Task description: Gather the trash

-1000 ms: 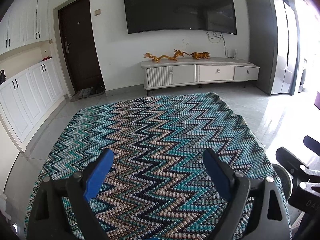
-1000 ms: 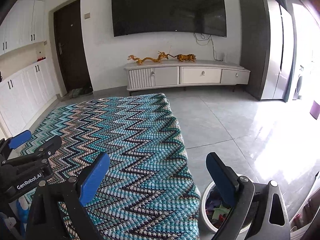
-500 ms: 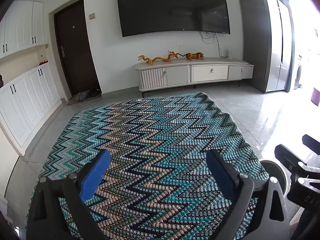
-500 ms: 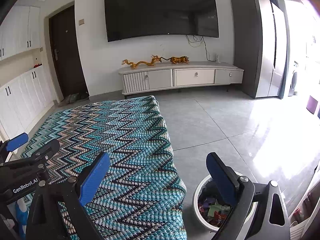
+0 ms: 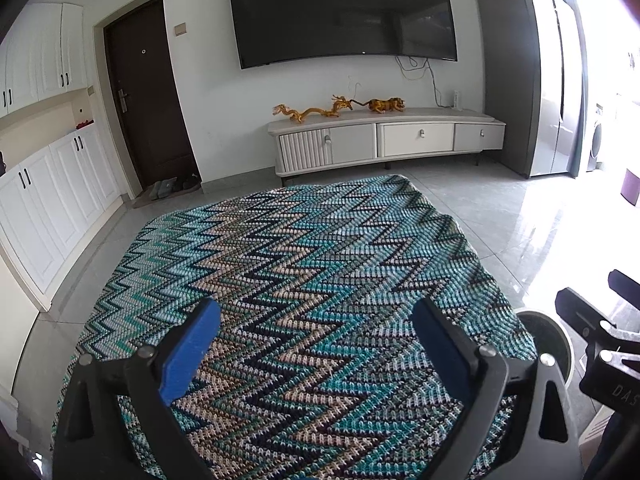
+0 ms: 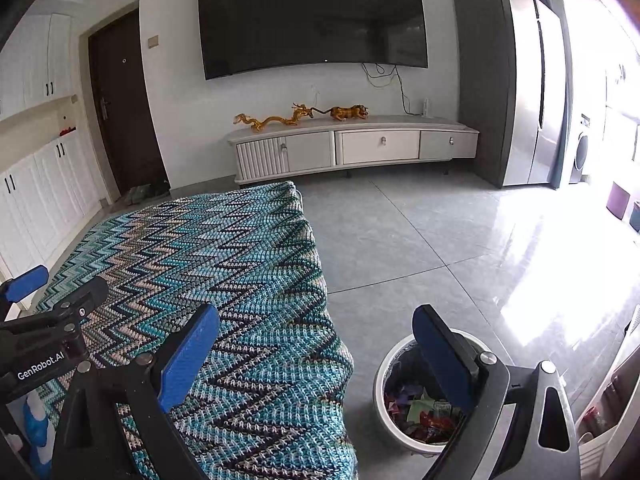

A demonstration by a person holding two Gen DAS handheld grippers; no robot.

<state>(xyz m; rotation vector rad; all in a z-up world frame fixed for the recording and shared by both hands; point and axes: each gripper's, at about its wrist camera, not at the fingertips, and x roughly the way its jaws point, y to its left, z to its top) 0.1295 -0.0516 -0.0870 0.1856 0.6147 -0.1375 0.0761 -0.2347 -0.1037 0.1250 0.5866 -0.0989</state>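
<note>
Hovering over the zigzag blanket [image 5: 304, 280], the left gripper [image 5: 316, 344] spreads its blue pads wide with nothing between them. At three o'clock of it, the right gripper [image 6: 316, 348] gapes empty too, above the blanket's edge, and the white bin [image 6: 400, 432] at its five o'clock holds colourful trash [image 6: 416, 408].

In the right wrist view, white letters reading "GenRobot.AI" stand on the black body of the left claw [image 6: 44, 308] at the near left edge. In the left wrist view, the pale letters "DAS" show on the black body of the right claw [image 5: 600, 304] at the near right edge, cut off by the frame. No other text is legible.
</note>
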